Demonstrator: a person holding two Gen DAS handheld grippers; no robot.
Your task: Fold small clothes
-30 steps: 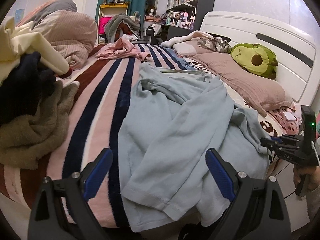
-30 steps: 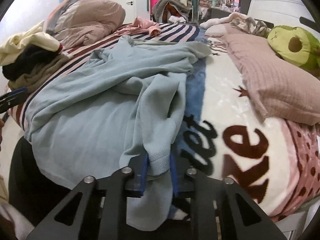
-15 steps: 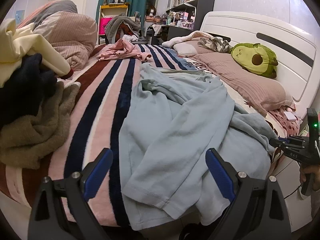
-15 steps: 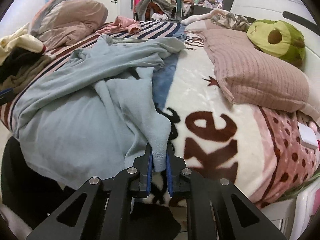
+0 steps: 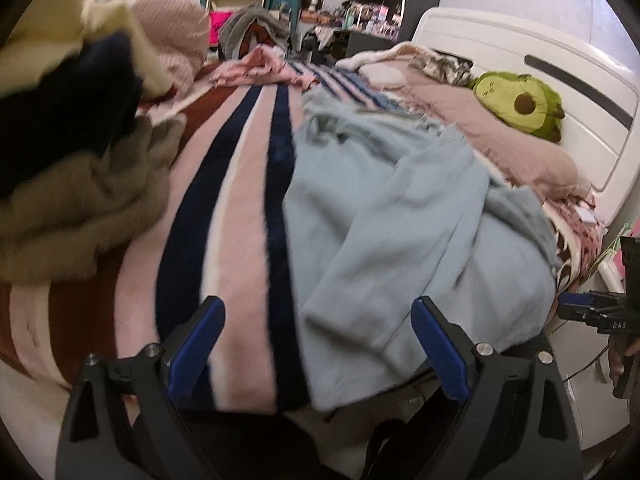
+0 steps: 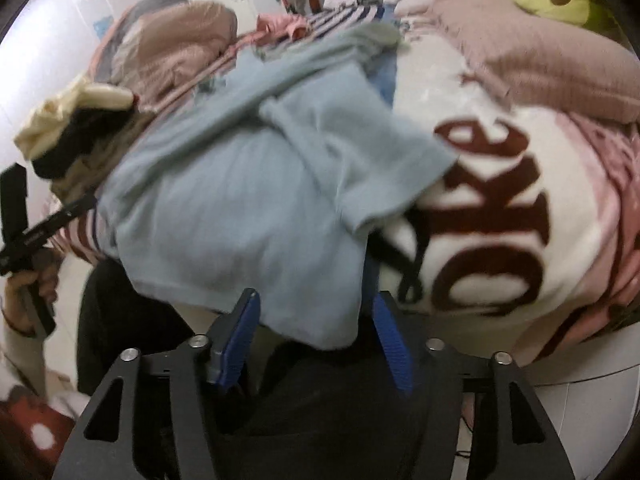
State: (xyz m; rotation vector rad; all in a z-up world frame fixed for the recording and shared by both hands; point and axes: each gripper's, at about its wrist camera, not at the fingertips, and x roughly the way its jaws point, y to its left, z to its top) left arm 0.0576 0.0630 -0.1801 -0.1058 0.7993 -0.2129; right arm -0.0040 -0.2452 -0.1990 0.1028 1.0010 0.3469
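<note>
Blue-grey top [image 6: 248, 200] beside the pillow [image 6: 540, 68] just dropped: right gripper [image 6: 316, 344] opening, left gripper [image 5: 316, 344] wide, empty; ready for regrasping.

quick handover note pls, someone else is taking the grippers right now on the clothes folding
Left gripper: open, empty, over the near hem of the light blue garment.
Right gripper: jaws opening, pads off the cloth; a corner of the garment hangs between them.
Garment lies rumpled across the striped blanket, one flap turned over on top, hem hanging over the bed edge.
Pile of other clothes waits at the left.
Done: no neat fold visible. Left: flatten, fold, then the pile.
</note>
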